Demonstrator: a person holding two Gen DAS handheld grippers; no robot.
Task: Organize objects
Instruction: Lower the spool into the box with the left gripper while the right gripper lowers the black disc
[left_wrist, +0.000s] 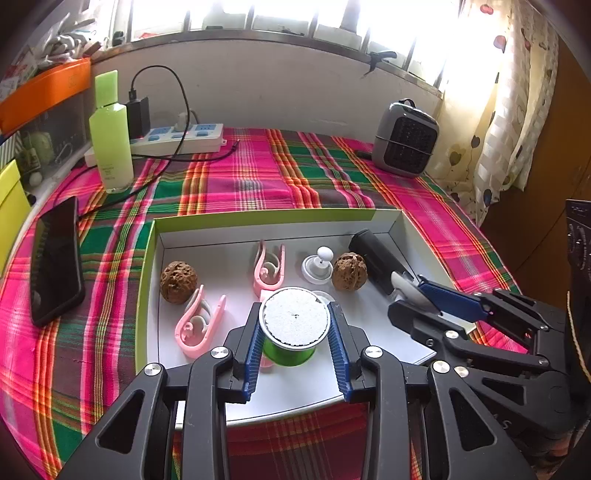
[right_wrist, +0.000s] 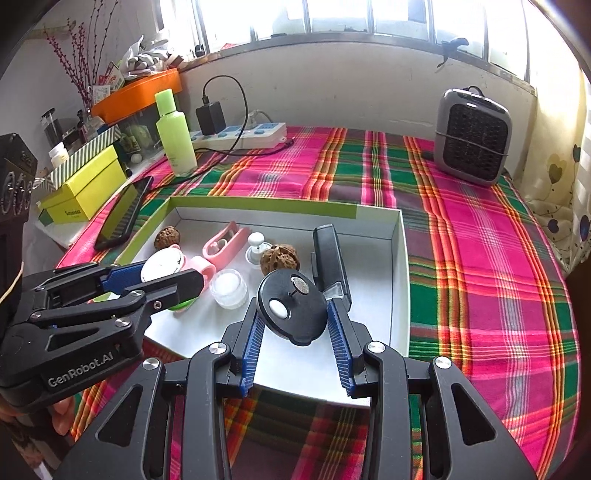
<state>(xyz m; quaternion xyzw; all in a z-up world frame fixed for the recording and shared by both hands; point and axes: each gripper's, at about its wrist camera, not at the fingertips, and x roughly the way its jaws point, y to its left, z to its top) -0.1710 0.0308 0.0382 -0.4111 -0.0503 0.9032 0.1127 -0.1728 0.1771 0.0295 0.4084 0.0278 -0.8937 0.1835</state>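
A shallow white tray (left_wrist: 258, 230) with a green rim lies on the plaid cloth. My left gripper (left_wrist: 294, 325) is shut on a green spool with a white top (left_wrist: 293, 316), low over the tray's near part. My right gripper (right_wrist: 291, 317) is shut on a black round disc (right_wrist: 291, 306) that carries a white button and a coin, just above the tray. In the tray lie two walnuts (left_wrist: 178, 282) (left_wrist: 349, 271), two pink clips (left_wrist: 199, 323) (left_wrist: 269, 267), a white knob (left_wrist: 318, 266), a small white jar (right_wrist: 229, 288) and a black cylinder (left_wrist: 376, 256).
A black phone (left_wrist: 55, 260) lies left of the tray. A green bottle (left_wrist: 110, 136) and a power strip (left_wrist: 177, 138) stand at the back left, a grey heater (left_wrist: 404, 140) at the back right. Yellow boxes (right_wrist: 85, 184) sit off the left edge.
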